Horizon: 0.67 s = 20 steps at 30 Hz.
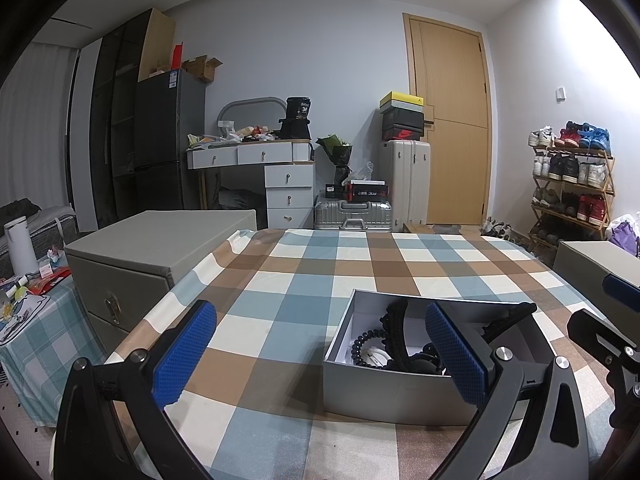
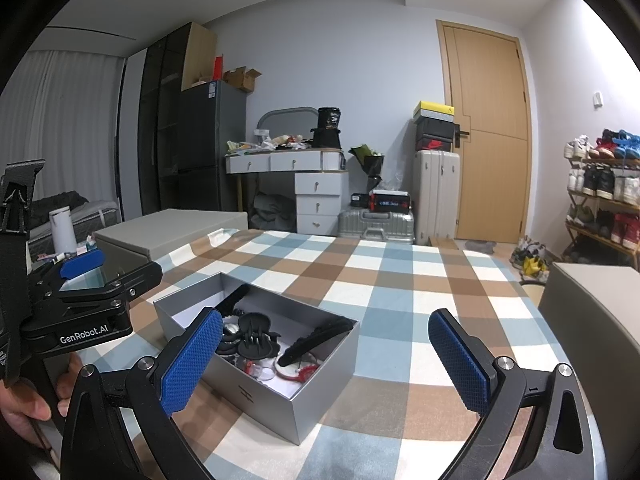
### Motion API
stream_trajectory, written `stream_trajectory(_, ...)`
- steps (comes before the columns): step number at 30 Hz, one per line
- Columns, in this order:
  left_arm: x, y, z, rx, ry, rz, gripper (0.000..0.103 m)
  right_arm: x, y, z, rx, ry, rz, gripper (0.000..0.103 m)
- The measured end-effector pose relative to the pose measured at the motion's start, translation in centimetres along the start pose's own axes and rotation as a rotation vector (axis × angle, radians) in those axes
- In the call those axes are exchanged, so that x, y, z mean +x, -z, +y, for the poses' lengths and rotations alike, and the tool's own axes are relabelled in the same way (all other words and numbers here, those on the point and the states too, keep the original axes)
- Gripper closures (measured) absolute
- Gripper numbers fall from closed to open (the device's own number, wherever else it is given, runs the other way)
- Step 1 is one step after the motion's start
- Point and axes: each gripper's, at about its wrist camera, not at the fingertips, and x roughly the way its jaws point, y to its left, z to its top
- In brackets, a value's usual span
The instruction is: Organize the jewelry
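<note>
Though claws (image 1: 320,356) gaping — box (image 2: 320,392) between

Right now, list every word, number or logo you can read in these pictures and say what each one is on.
"GenRobot.AI": white lettering on the side of the left gripper, seen from the right wrist view.
"36": on the black tub on the dresser; the smaller print on it is too blurred to read.
Red swoosh logo, no words: on the black shoebox above the suitcase.
Sticker on the fridge: too small to read.
Red and black box on the silver case: lettering blurred.
</note>
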Motion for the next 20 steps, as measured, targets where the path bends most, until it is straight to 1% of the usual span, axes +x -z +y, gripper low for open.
stream_trajectory(20,0.29,0.06,-0.12,-0.002,-0.004,0.0,0.001,-0.03,0.0,-0.06,0.002,0.002,-0.002,0.0)
